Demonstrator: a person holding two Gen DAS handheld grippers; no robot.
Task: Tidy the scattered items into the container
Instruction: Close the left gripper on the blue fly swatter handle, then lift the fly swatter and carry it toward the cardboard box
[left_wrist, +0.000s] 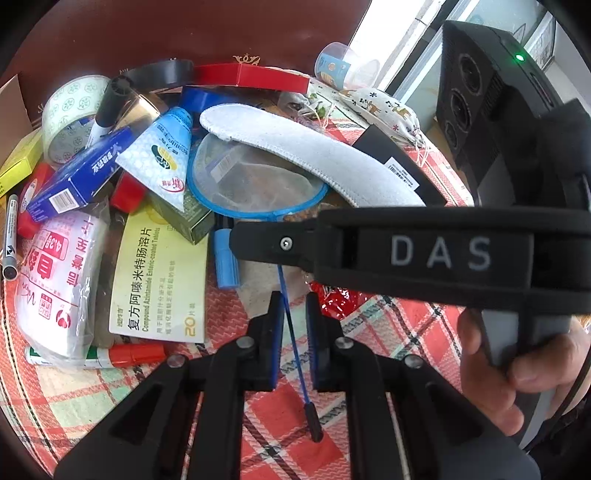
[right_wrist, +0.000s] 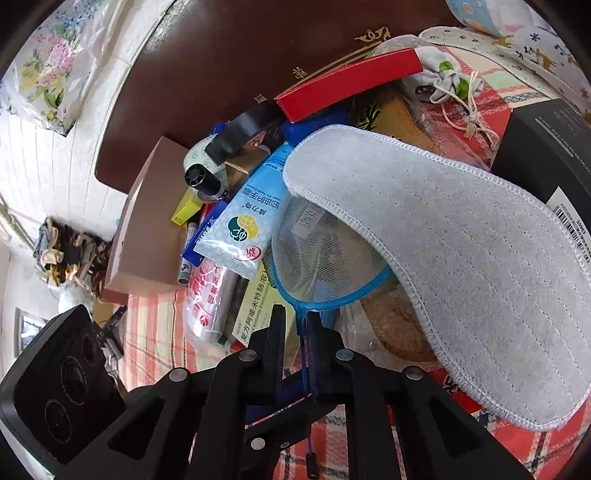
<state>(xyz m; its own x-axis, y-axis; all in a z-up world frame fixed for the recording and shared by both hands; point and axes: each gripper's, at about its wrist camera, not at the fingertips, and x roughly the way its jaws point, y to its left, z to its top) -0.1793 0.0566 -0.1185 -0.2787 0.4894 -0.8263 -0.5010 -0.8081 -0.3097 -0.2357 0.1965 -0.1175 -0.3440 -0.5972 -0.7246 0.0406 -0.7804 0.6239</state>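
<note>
**Both grippers at the net's handle**

The left gripper is part open, its pads either side of the thin blue handle without clearly touching it. The right gripper is narrowly parted around the same handle where it meets the hoop; whether it pinches the handle I cannot tell. Beyond, the small blue net lies on the plaid cloth, half under a grey insole, beside a hand cream tube and medicine box
</note>
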